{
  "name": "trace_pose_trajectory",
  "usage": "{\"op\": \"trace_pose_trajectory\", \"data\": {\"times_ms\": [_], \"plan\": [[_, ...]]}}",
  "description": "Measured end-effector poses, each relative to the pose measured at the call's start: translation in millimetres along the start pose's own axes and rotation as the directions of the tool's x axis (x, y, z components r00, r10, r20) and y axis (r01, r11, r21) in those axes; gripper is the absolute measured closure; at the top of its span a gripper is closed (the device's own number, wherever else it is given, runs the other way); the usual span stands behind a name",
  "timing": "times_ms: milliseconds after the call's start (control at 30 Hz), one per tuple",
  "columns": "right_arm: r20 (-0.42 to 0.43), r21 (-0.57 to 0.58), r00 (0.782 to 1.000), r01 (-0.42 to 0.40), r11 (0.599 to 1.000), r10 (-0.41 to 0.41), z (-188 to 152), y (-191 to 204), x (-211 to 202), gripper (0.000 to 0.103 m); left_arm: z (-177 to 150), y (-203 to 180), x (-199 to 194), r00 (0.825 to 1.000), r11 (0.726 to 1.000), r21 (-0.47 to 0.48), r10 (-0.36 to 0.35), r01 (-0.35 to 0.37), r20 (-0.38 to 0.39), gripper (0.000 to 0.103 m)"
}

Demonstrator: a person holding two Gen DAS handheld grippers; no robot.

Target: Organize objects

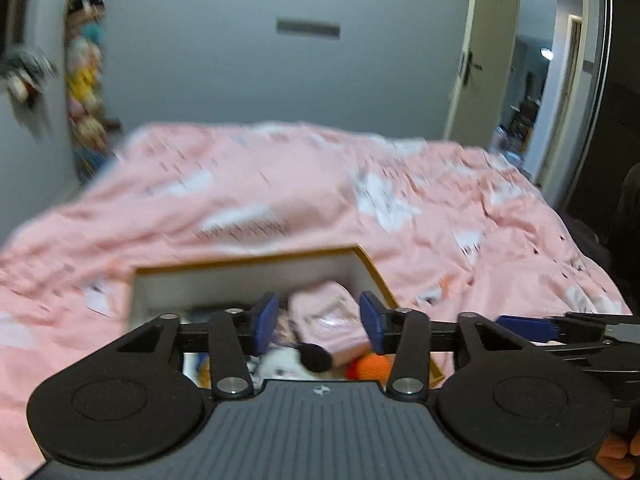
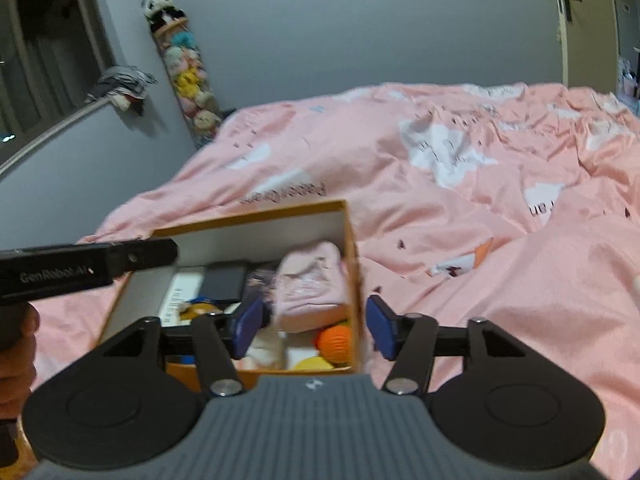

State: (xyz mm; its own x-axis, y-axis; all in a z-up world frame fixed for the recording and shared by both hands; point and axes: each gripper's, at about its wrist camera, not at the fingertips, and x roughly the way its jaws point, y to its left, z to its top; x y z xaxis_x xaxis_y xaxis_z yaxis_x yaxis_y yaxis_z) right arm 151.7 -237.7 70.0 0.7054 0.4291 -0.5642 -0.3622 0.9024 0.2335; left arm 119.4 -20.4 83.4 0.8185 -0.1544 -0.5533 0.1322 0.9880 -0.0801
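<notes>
Cardboard box (image 2: 352, 248) on pink duvet (image 2: 460, 240), packed.
Left gripper (image 1: 320, 322) above it, jaws apart, nothing held.
Pink pouch (image 2: 310, 288) inside, right side: likely soft, light; pinch mid-body.
Orange ball (image 2: 336, 340) below: probably squashy.
Right gripper (image 2: 312, 326) spread, empty, straddling right wall.

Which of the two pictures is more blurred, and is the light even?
Left wrist view: motion blur smears the pink quilt and the box. Right wrist view: sharper, the quilt's print is readable and the box edges are crisp. Both: dim indoor light, fisheye bending at the edges.
</notes>
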Motion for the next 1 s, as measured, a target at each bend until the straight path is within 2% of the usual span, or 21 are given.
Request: {"op": "trace_pose_trajectory", "data": {"times_ms": [33, 100, 167, 300, 333, 500, 633, 867, 1000], "plan": [[0.017, -0.012, 1.000, -0.001, 1.000, 0.001, -1.8, 5.4, -7.9, 0.036, -1.1, 0.3, -11.0, 1.000, 1.000, 0.008, 0.019, -0.020, 0.022, 0.040], [0.055, -0.017, 0.998, 0.007, 1.000, -0.006, -6.0, 14.1, -23.5, 0.034, -5.3, 0.4, -30.6, 0.996, 0.997, 0.014, 0.074, -0.075, 0.054, 0.025], [0.087, -0.010, 0.996, -0.002, 1.000, 0.003, -10.5, 20.8, -37.8, 0.029, -11.8, -1.6, -44.2, 0.988, 0.991, 0.016, 0.130, -0.132, 0.081, 0.021], [0.144, 0.009, 0.989, -0.025, 1.000, 0.023, -21.1, 34.5, -60.1, 0.017, -29.3, -7.6, -61.7, 0.971, 0.973, 0.053, 0.219, -0.225, 0.097, 0.021], [0.157, 0.005, 0.987, -0.024, 1.000, 0.023, -23.9, 39.2, -64.1, 0.012, -34.1, -7.6, -65.3, 0.970, 0.971, 0.050, 0.227, -0.232, 0.090, 0.021], [0.186, -0.054, 0.983, -0.003, 0.999, 0.013, -43.1, 64.9, -70.1, 0.004, -60.2, 2.9, -66.2, 0.969, 0.969, -0.039, 0.245, -0.244, 0.019, 0.021], [0.185, -0.104, 0.983, 0.035, 0.994, -0.015, -63.4, 80.5, -65.5, 0.002, -80.0, 11.1, -67.8, 0.959, 0.955, -0.088, 0.285, -0.285, -0.014, 0.021], [0.156, -0.078, 0.984, 0.099, 0.992, -0.086, -88.1, 81.0, -50.5, 0.001, -105.2, 15.7, -65.4, 0.954, 0.950, -0.091, 0.296, -0.299, -0.051, 0.021], [0.132, -0.105, 0.986, 0.120, 0.987, -0.106, -96.2, 79.8, -40.8, 0.001, -115.4, 15.6, -56.9, 0.962, 0.960, -0.092, 0.258, -0.266, -0.090, 0.021]]}}
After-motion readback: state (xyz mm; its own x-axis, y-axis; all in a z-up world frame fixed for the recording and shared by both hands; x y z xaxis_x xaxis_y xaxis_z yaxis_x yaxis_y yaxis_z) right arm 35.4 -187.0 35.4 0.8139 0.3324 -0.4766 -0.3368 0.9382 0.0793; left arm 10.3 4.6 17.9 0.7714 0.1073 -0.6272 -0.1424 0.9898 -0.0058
